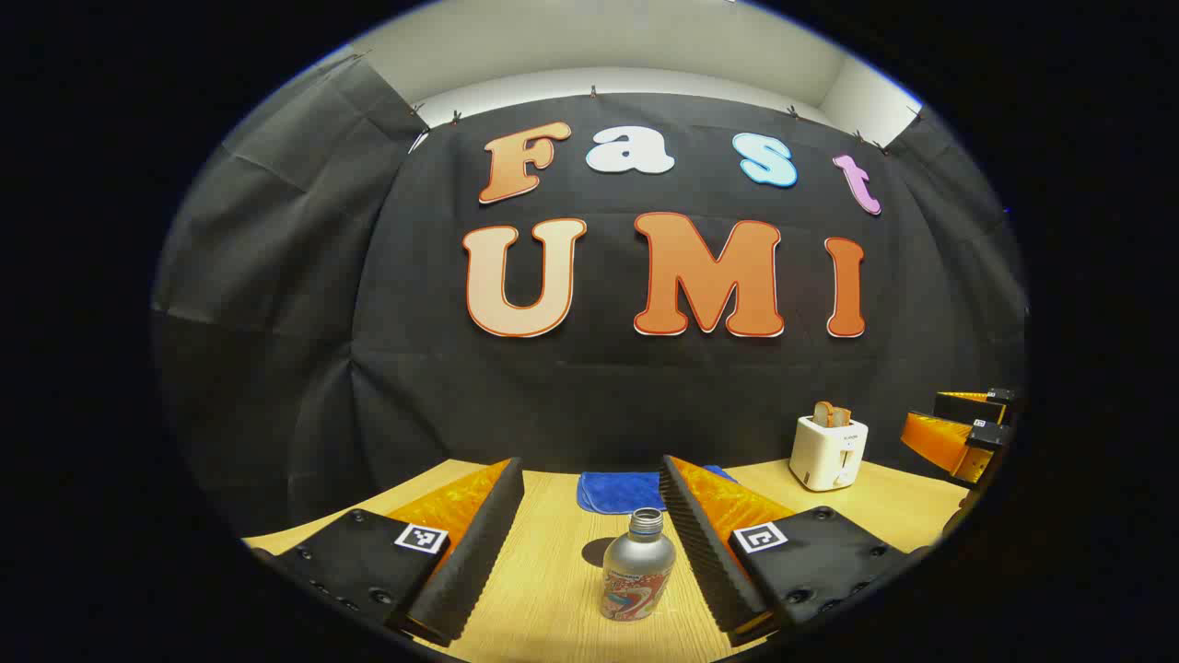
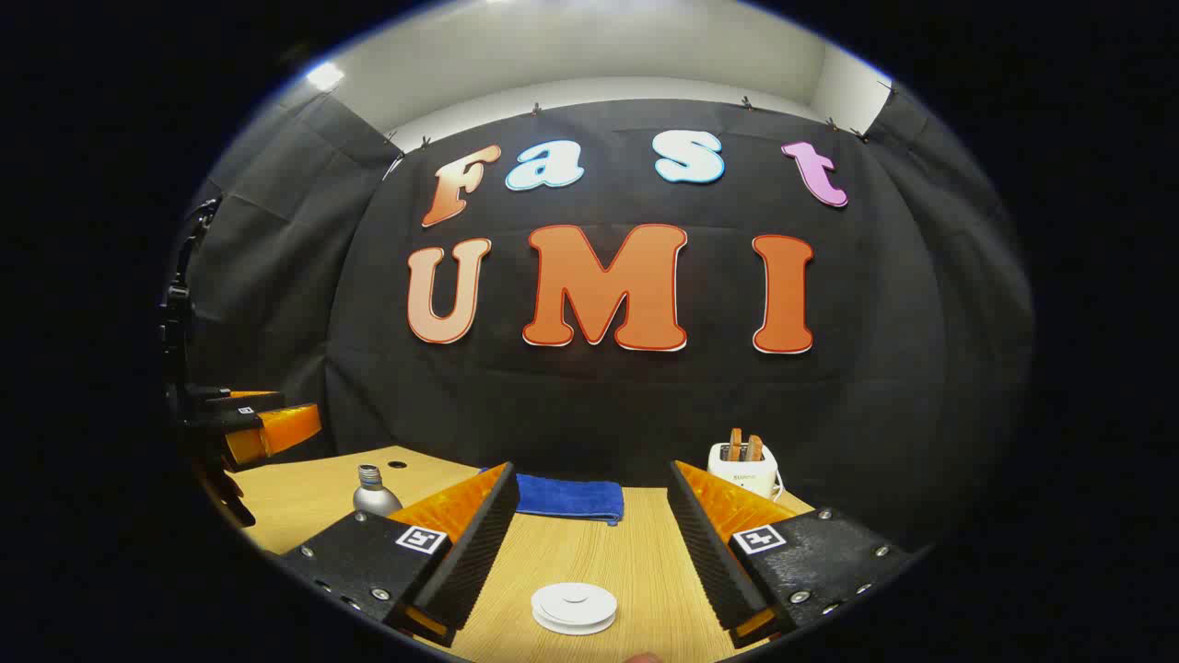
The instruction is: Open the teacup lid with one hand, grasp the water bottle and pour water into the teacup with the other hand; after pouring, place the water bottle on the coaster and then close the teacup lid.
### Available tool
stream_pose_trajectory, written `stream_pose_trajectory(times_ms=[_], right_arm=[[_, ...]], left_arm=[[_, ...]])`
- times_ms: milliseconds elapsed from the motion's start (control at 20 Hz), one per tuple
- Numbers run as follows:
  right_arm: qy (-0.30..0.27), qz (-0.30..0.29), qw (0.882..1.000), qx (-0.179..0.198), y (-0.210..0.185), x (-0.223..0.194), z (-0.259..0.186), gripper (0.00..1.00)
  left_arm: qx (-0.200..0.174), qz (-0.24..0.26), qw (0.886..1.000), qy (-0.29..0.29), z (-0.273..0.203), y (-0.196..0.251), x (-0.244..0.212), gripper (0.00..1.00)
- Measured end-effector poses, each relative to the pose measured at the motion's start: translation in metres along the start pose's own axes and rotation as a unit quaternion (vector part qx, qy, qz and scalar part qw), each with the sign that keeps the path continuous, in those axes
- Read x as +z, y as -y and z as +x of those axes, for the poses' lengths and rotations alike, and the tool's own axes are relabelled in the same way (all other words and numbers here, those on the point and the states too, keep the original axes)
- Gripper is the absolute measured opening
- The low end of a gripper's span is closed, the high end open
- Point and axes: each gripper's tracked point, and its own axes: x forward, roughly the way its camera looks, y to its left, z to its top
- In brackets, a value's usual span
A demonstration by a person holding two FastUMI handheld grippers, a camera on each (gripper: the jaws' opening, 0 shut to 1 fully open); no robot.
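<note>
Between the spread jaws of the left gripper [image 1: 589, 534], the water bottle [image 1: 636, 571] is seen upright and untouched on the tabletop [image 1: 543, 589]. At 6 o'clock between the right gripper's [image 2: 589, 543] equally parted jaws lies the teacup lid [image 2: 574, 607]; a toaster [image 2: 742, 470] stands at 1 o'clock.

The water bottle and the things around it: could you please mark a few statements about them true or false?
1. The water bottle stands upright between the open fingers of the left gripper. True.
2. The bottle has its cap on. False: its threaded neck is bare.
3. A blue cloth lies behind the bottle. True.
4. The toaster is empty. False: bread slices stick out of it.
5. The right gripper is shut on the white lid. False: it is open, the lid between its fingers.
</note>
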Motion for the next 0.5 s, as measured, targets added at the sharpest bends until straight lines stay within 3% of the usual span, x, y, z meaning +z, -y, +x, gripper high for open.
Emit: stream_pose_trajectory(times_ms=[500], right_arm=[[0.0,-0.002,1.0,0.002,0.001,0.0002,-0.0027,0.97]], left_arm=[[-0.007,0.017,1.0,-0.006,-0.0001,0.0077,-0.0038,0.96]])
